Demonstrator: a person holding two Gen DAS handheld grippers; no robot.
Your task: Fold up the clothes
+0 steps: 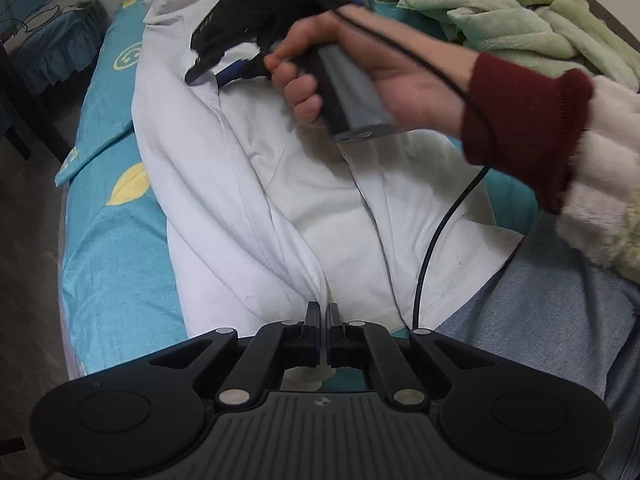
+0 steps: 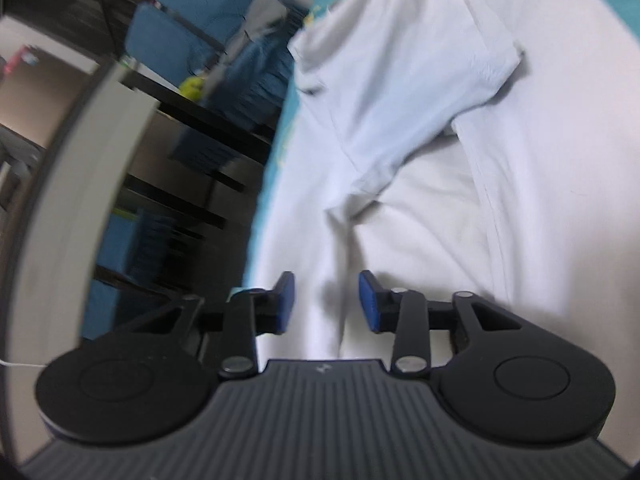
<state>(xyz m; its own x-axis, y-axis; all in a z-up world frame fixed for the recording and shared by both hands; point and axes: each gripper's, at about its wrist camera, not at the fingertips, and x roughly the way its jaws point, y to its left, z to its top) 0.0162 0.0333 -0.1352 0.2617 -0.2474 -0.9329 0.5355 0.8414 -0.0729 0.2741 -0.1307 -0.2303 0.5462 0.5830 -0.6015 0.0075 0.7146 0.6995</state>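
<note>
Left gripper (image 1: pixel 323 314): bottom centre of the left wrist view, jaws clenched on a gathered pinch of the white shirt (image 1: pixel 248 208); cloth bunches up between the fingers and fans away toward the top of the frame.
White shirt: spread across the middle of the left wrist view on the turquoise bedsheet (image 1: pixel 112 272), creased lengthwise, its near hem at the gripper and its far end reaching the upper left under the other tool.
Bedsheet: turquoise with yellow shapes, filling the left side of that frame; dark floor lies beyond its edge at far left.
Right gripper (image 2: pixel 326 304): lower centre of the right wrist view, blue-padded fingers (image 2: pixel 370 302) spread apart, released, with a ridge of shirt between them but not pinched.
Sleeve fold (image 2: pixel 404 92): upper centre-right of the right wrist view, a short sleeve doubled over the shirt body.
Right hand (image 1: pixel 352 72): upper centre of the left wrist view, wrapped around the grey handle of the right gripper, above the shirt.
Cuff (image 1: pixel 524 128): dark red, right of the hand, with fluffy pale sleeve past it.
Cable (image 1: pixel 436 240): black, running from the wrist down to the shirt's near edge.
Green blanket (image 1: pixel 500 4): crumpled at upper right.
Jeans (image 1: pixel 540 320): blue denim at lower right, overlapping the shirt's edge.
</note>
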